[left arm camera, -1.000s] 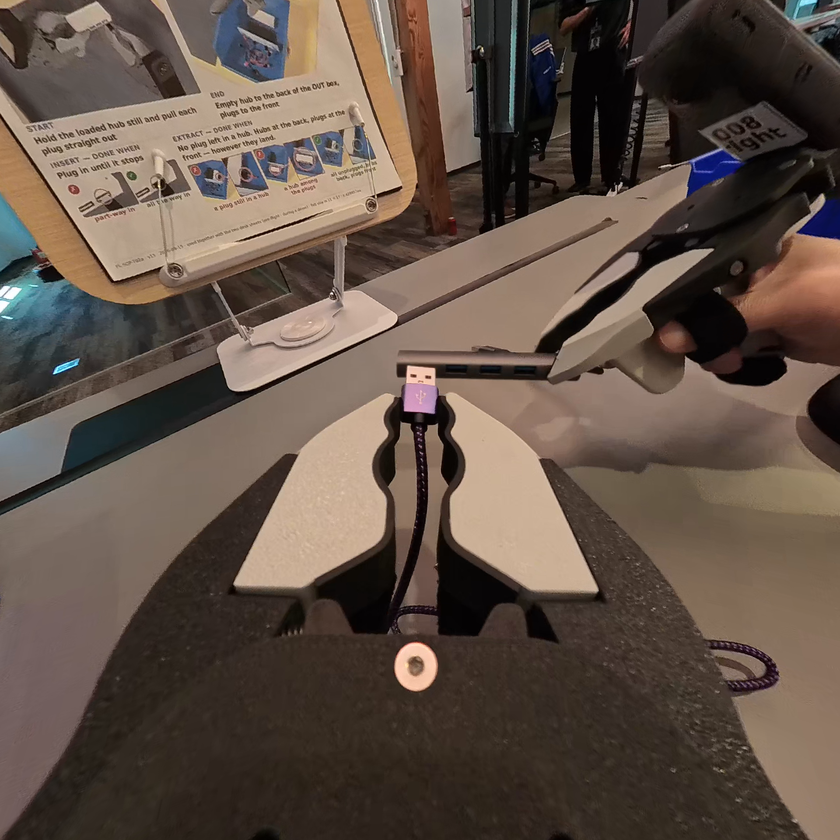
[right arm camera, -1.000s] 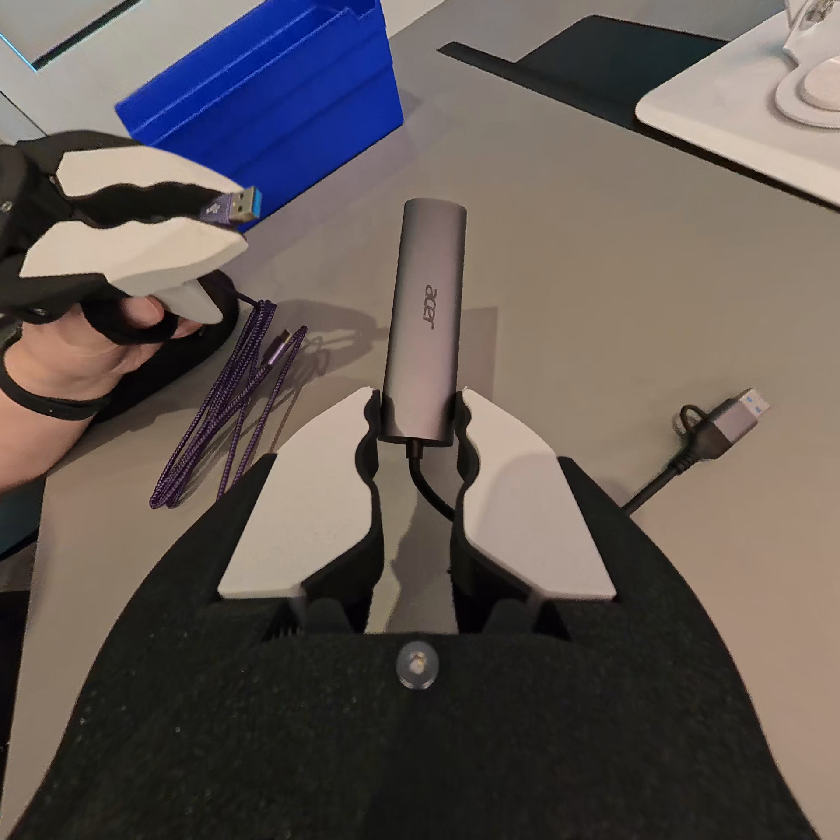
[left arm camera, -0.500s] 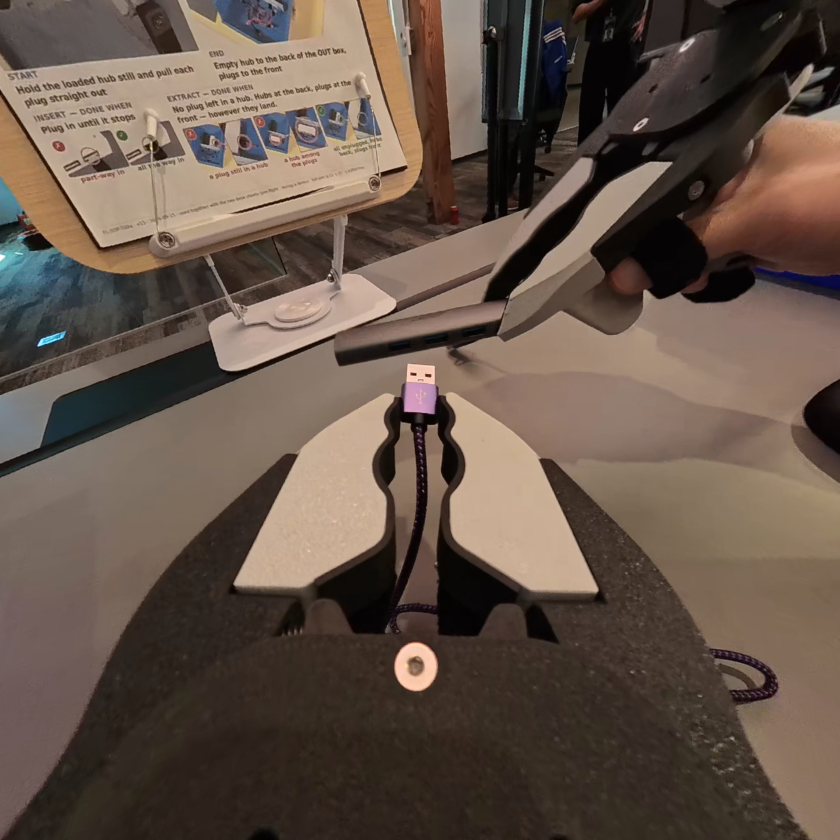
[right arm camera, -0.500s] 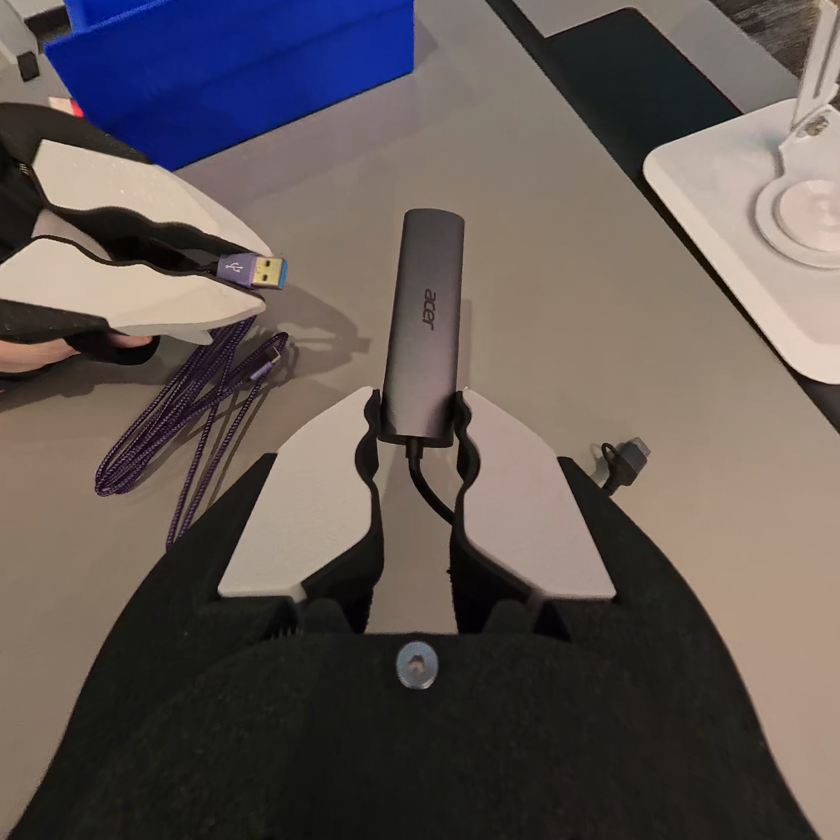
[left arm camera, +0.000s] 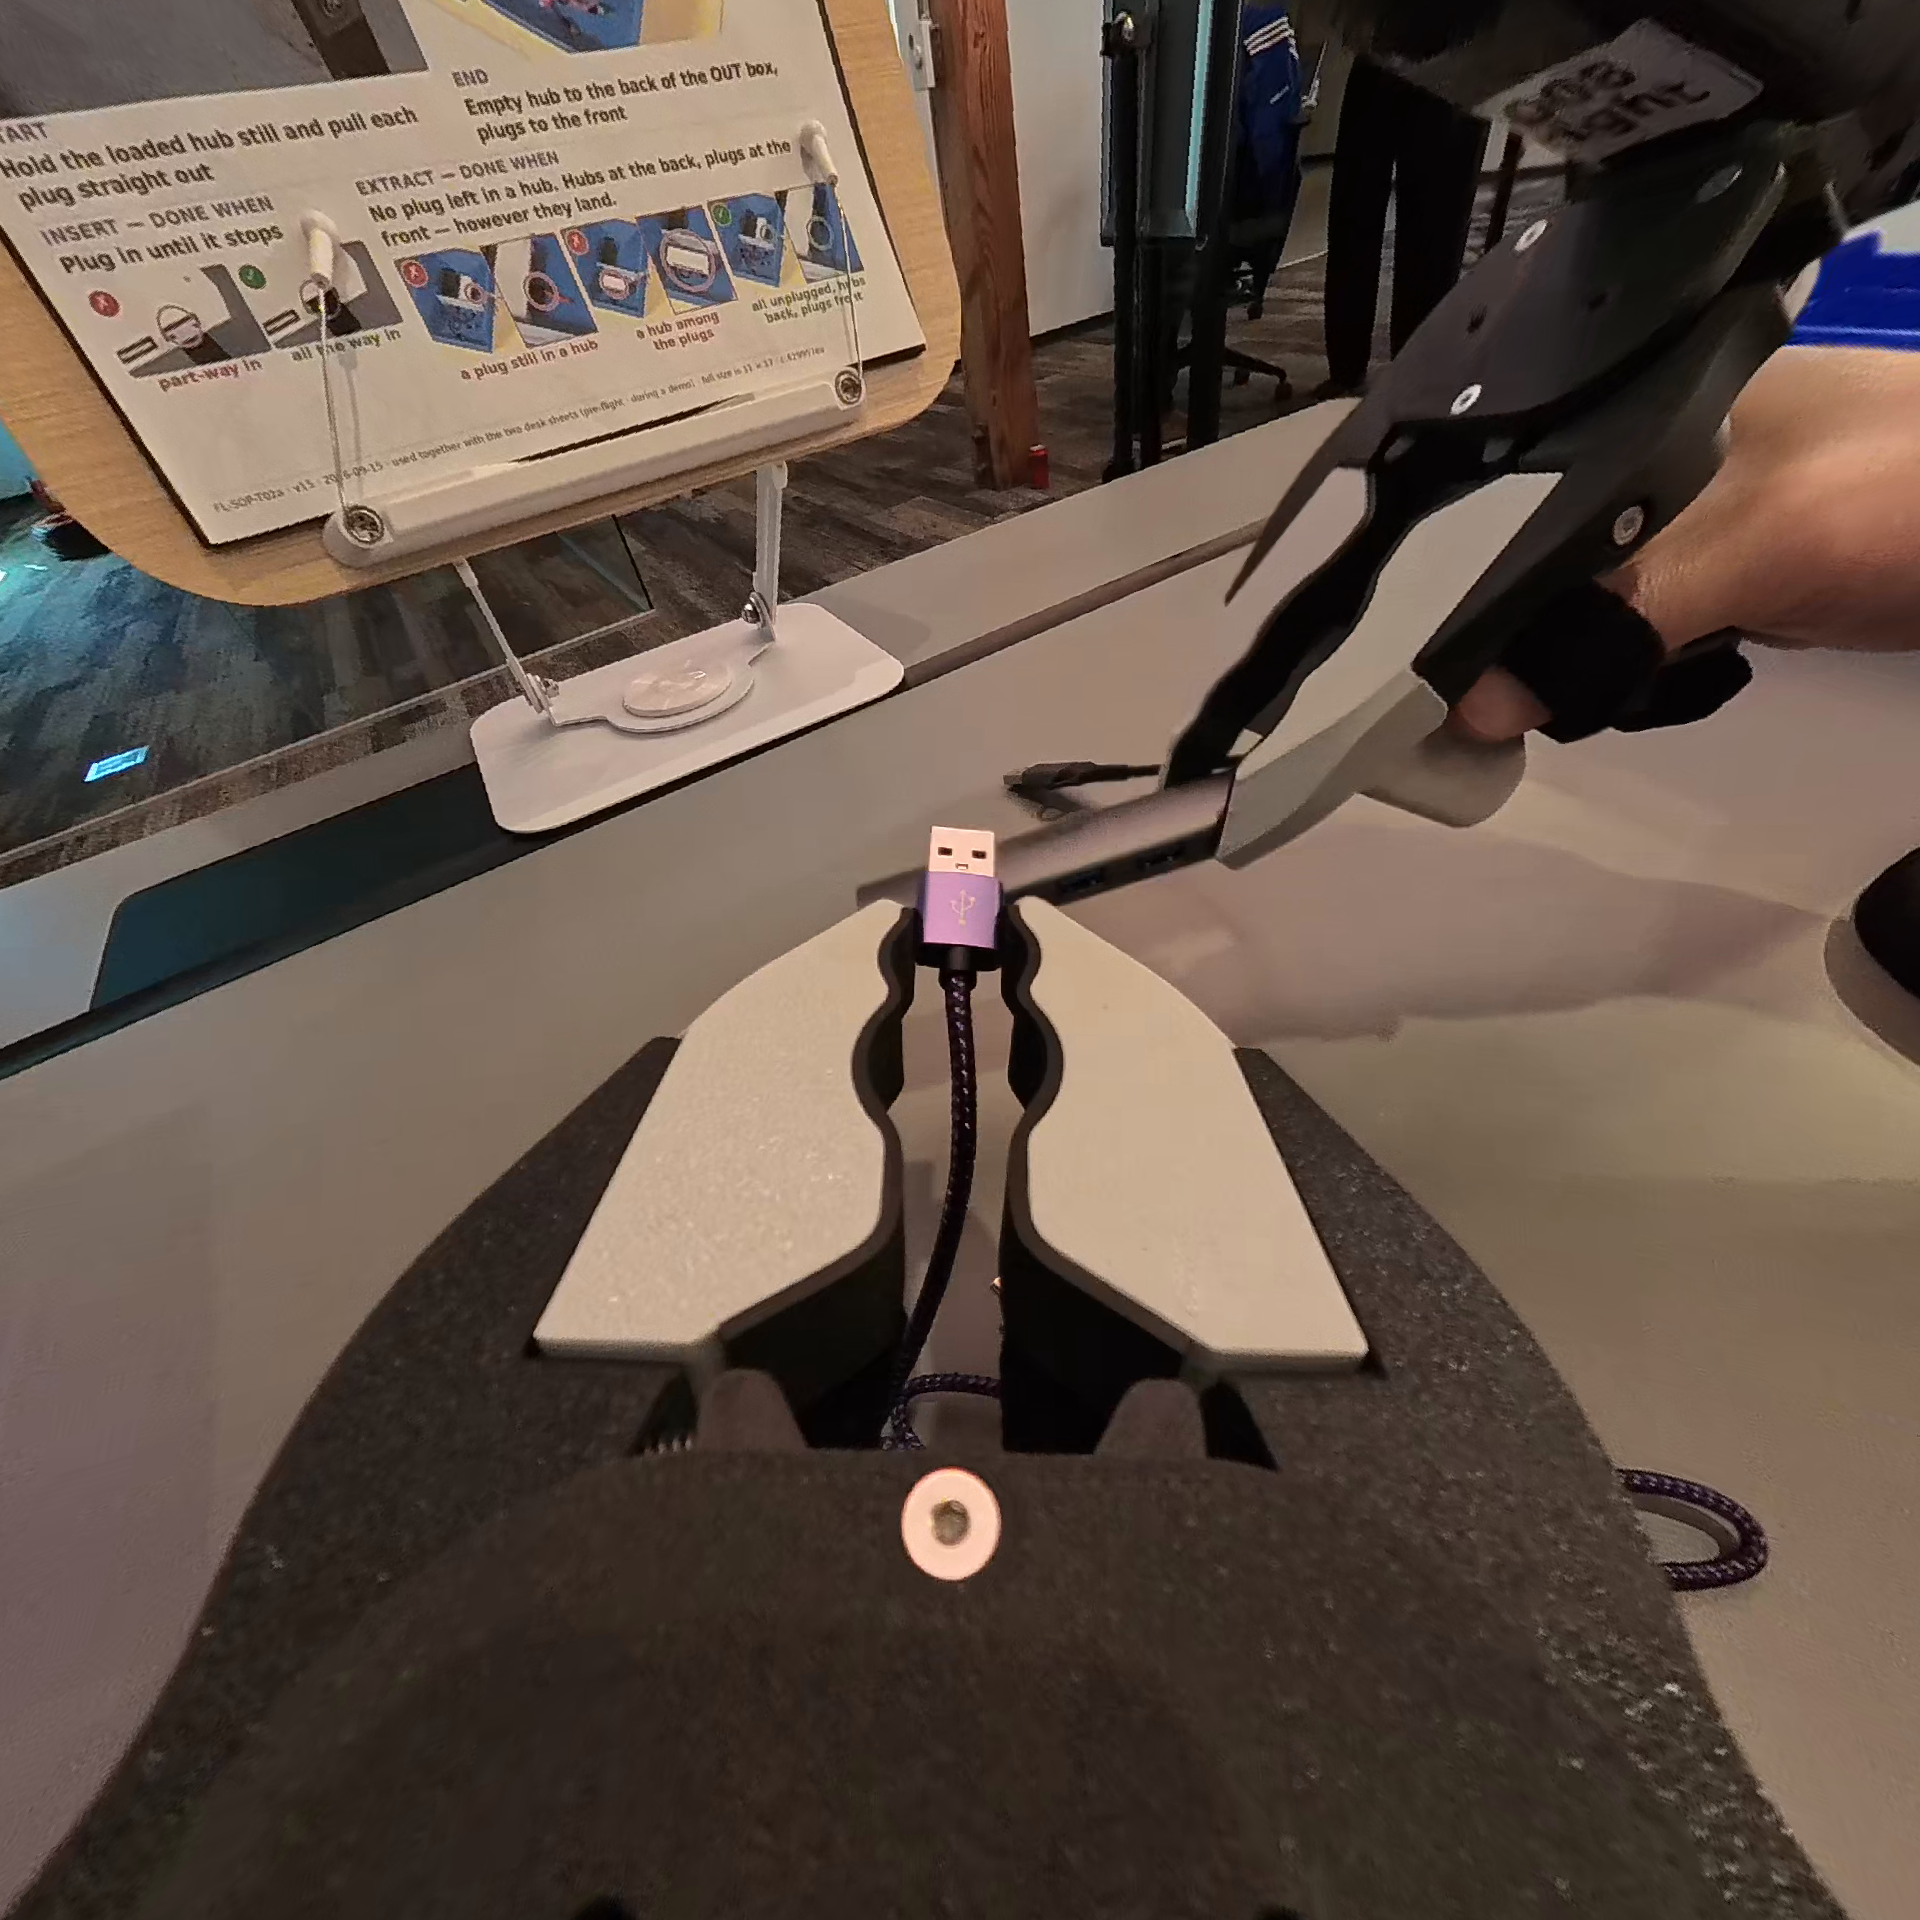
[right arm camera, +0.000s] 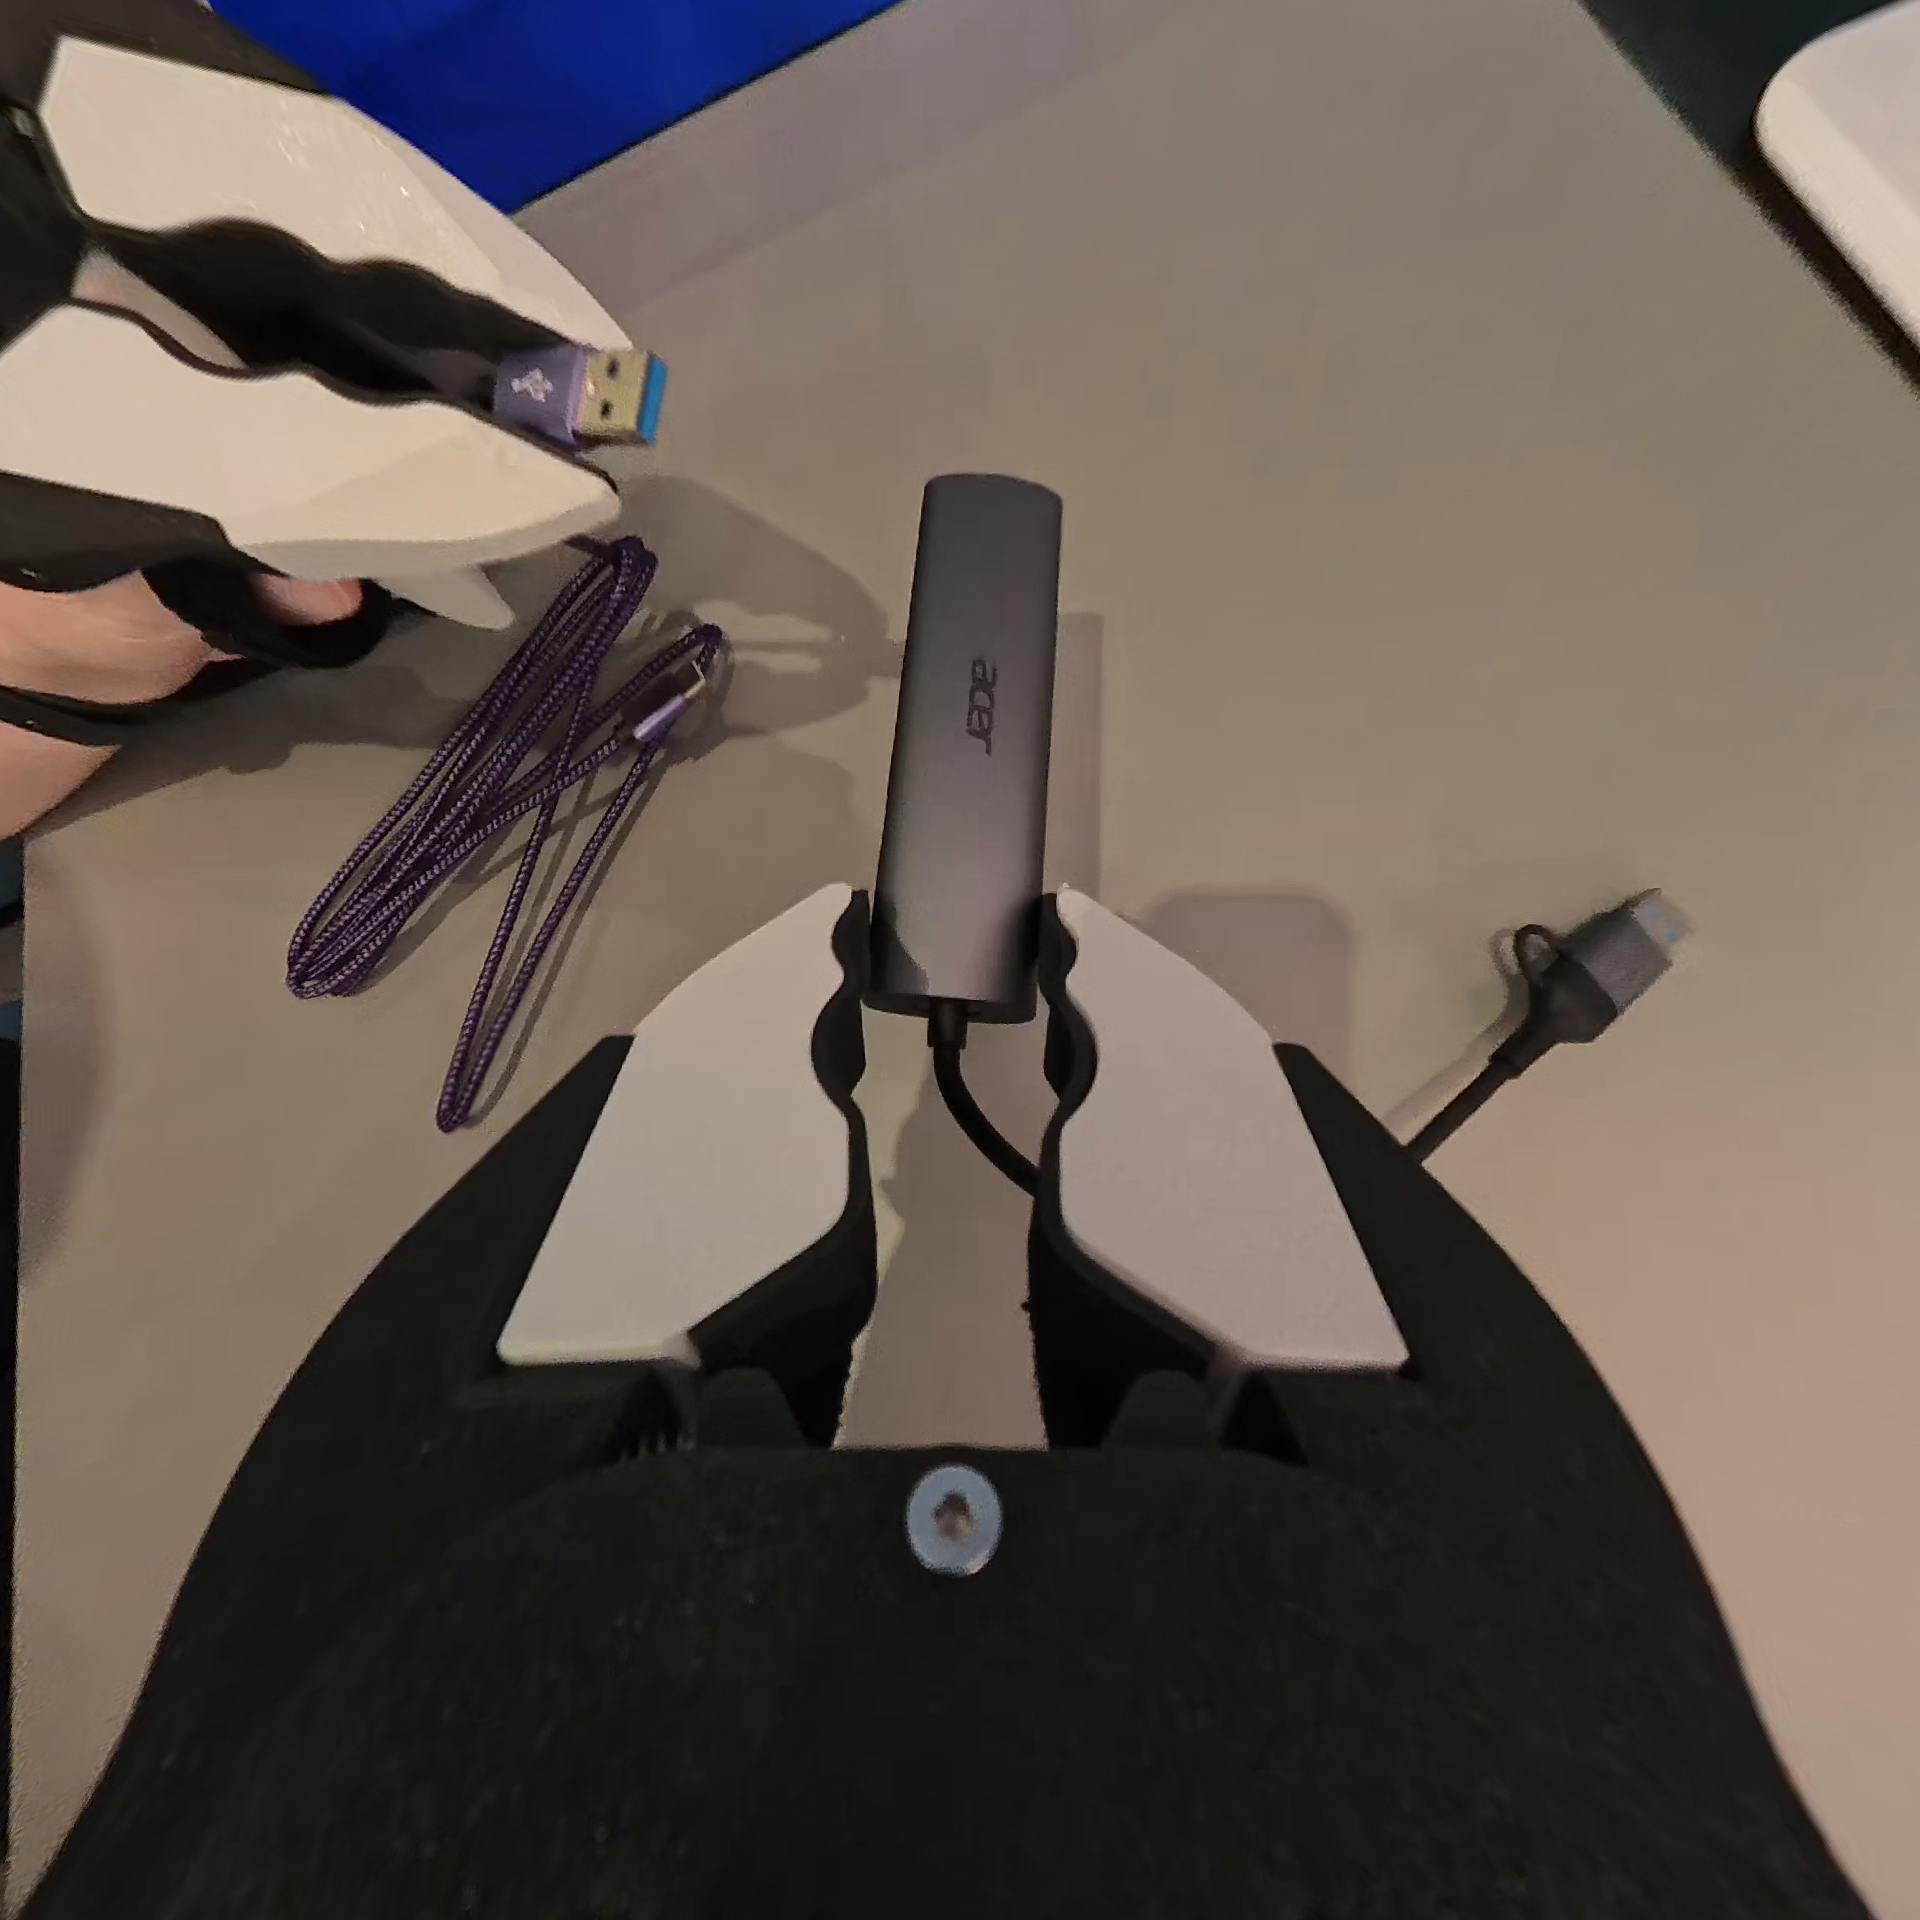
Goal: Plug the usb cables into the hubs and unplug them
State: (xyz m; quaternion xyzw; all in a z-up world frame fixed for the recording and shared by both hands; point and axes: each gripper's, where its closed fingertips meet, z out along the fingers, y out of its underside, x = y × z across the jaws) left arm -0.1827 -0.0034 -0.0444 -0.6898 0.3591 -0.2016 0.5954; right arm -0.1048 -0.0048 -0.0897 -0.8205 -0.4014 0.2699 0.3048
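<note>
— Purple plug (left arm camera: 961,891) sits pinched at the tips of my left gripper (left arm camera: 957,920), metal end poking out forward, braided cable (left arm camera: 951,1122) running back between the fingers. Where is the hub?

— My right gripper (right arm camera: 954,940) is clamped on the rear end of the hub (right arm camera: 971,727), held off the table (right arm camera: 1403,520). From the left view the hub is blurred, and the plug hides part of it, so I can't tell whether they touch.

— From the right view they sit apart, plug to the hub's left. The rest of the cable lies looped on the table.

— The hub's own lead (right arm camera: 1538,1018) trails right, partly hidden behind my finger. A blue bin (right arm camera: 540,83) is cut off at the top edge.
</note>
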